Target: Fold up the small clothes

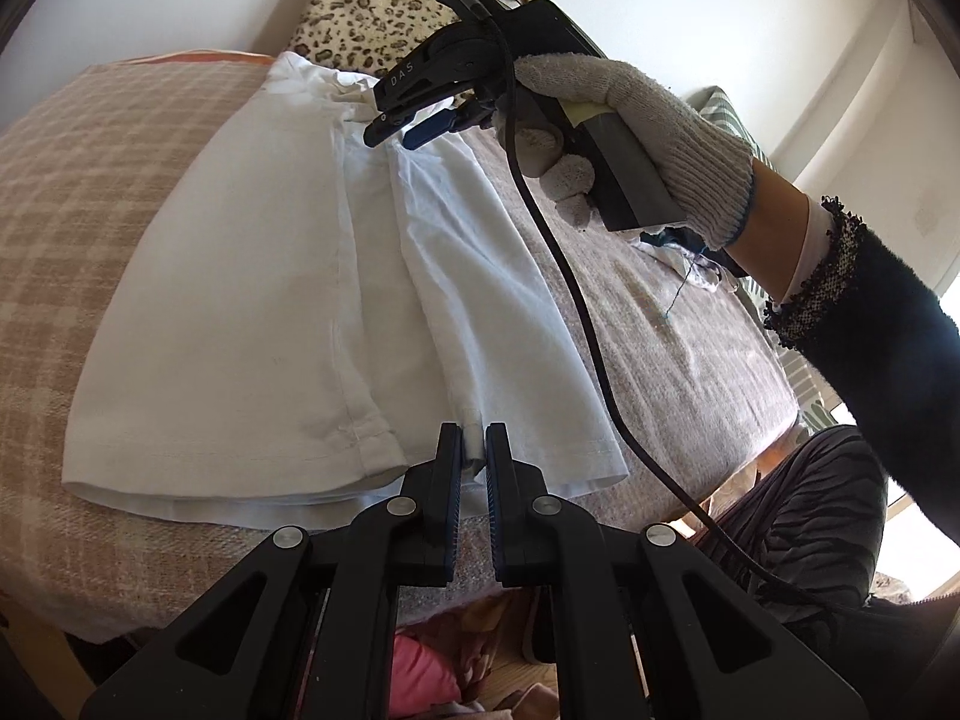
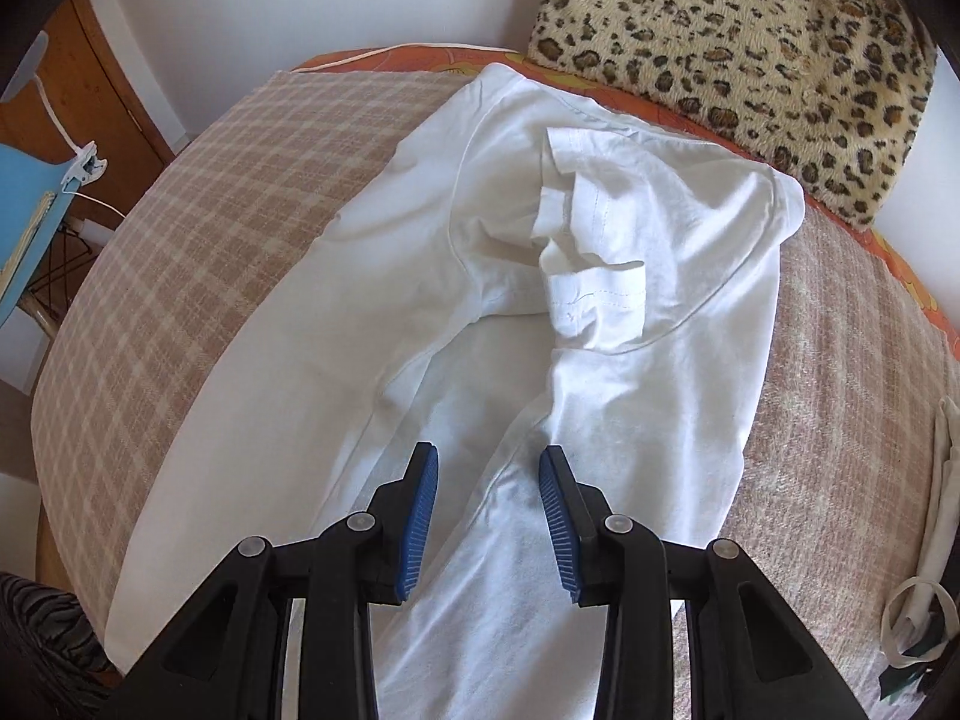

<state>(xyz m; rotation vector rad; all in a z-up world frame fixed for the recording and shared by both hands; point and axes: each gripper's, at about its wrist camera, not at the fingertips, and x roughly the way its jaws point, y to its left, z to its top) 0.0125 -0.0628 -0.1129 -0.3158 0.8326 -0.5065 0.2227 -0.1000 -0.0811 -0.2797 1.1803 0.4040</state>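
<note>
A white T-shirt (image 1: 270, 300) lies partly folded lengthwise on a plaid blanket (image 1: 90, 192). My left gripper (image 1: 474, 450) is shut on a bunched bit of its near hem, and white cloth shows between the pads. At the shirt's far end a gloved hand (image 1: 648, 120) holds my right gripper (image 1: 408, 126) just above the cloth. In the right wrist view the right gripper (image 2: 487, 480) stands open over the T-shirt (image 2: 420, 276) with nothing pinched between its blue pads. A crumpled sleeve (image 2: 594, 294) lies folded inward on the shirt's chest.
A leopard-print cushion (image 2: 750, 42) sits against the wall behind the shirt. The right gripper's black cable (image 1: 570, 276) hangs across the blanket. A blue object (image 2: 24, 222) stands off the left edge, and a white strap (image 2: 942, 510) lies at the right.
</note>
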